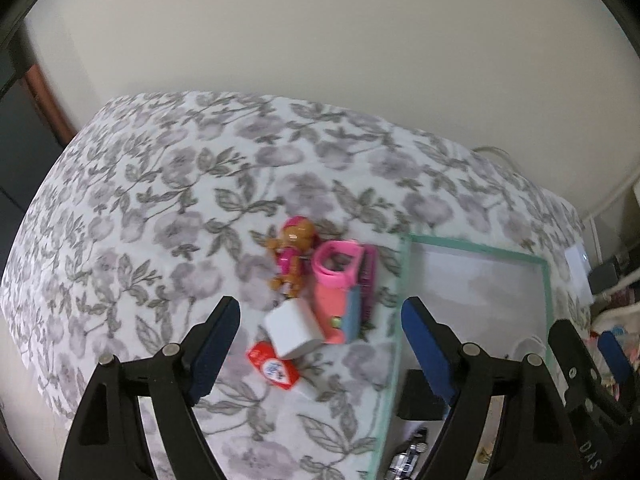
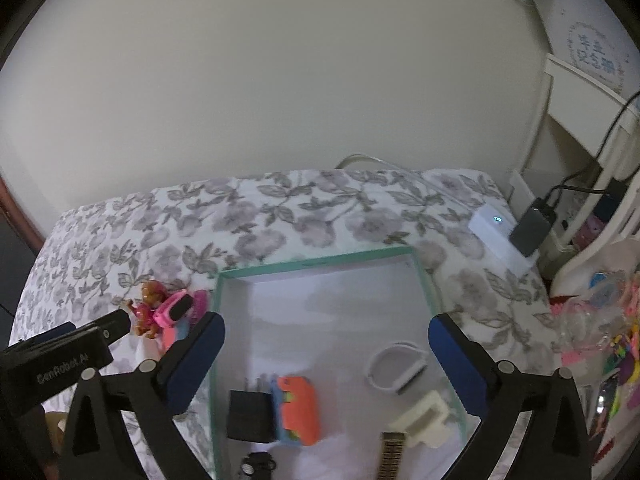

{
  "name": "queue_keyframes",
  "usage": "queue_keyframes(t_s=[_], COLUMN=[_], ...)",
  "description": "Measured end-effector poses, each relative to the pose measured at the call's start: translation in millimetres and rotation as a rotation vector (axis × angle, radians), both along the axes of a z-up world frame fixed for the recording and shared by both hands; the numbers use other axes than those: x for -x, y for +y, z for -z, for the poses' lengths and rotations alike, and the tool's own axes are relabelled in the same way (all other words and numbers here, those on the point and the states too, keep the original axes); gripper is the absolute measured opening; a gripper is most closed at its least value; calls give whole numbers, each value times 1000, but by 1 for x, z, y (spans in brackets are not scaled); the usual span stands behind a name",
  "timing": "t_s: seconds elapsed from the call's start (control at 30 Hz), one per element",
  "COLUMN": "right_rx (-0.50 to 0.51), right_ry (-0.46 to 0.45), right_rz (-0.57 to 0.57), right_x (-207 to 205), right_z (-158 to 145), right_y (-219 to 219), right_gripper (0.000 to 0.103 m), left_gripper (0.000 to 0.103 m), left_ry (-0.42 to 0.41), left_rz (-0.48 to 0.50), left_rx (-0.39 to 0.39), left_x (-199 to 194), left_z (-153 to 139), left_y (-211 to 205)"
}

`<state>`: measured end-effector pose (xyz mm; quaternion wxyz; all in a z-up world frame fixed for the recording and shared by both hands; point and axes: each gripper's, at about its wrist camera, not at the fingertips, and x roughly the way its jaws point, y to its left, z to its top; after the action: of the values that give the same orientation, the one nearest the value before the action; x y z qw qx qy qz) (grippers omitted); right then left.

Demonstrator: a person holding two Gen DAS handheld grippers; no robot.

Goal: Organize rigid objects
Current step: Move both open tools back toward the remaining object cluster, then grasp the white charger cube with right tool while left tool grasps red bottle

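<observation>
A floral bed (image 1: 160,200) fills mid-frame; both the left gripper (image 1: 320,344) and right gripper (image 2: 326,356) gape empty. Next, likely the white block (image 1: 292,330) goes into the tray (image 2: 316,263).

Matt floral cloth (image 1: 168,200) covers the surface. Beside the smooth green-rimmed tray (image 2: 320,261), a glossy plastic figurine (image 1: 290,256) and pink plastic watch (image 1: 340,270) lie.

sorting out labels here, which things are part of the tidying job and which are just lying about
Job:
tray
dog figure
pink watch
white cube
red packet
black charger
orange toy
white band

Lying about:
white box
dark adapter
bright clutter
</observation>
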<state>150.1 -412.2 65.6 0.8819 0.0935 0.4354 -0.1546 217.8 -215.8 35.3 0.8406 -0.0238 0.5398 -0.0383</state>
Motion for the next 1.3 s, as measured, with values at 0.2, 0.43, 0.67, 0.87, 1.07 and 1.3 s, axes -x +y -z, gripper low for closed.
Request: queue_keyframes(t_s=[0.2, 0.43, 0.67, 0.87, 1.07, 1.3], right_rx=[-41, 11, -50, -51, -77, -36], right_ry=[-13, -65, -46, -64, -15, 77], right_rz=[-50, -157, -240, -264, -316, -388], right_x=[-13, -23, -35, -40, -45, -49], right_z=[16, 29, 42, 47, 65, 95], right_y=[35, 82, 113, 128, 140, 162], right_gripper=[103, 103, 103, 103, 103, 87], left_gripper=[84, 84, 84, 84, 83, 84], left_ry=[28, 69, 106, 135, 194, 281], left_rz=[-90, -180, -236, -279, -282, -305], left_rx=[24, 49, 85, 105, 96, 77], left_x=[-11, -18, -18, -20, -21, -19], left_z=[5, 13, 20, 29, 50, 83], left_y=[41, 87, 122, 144, 145, 144])
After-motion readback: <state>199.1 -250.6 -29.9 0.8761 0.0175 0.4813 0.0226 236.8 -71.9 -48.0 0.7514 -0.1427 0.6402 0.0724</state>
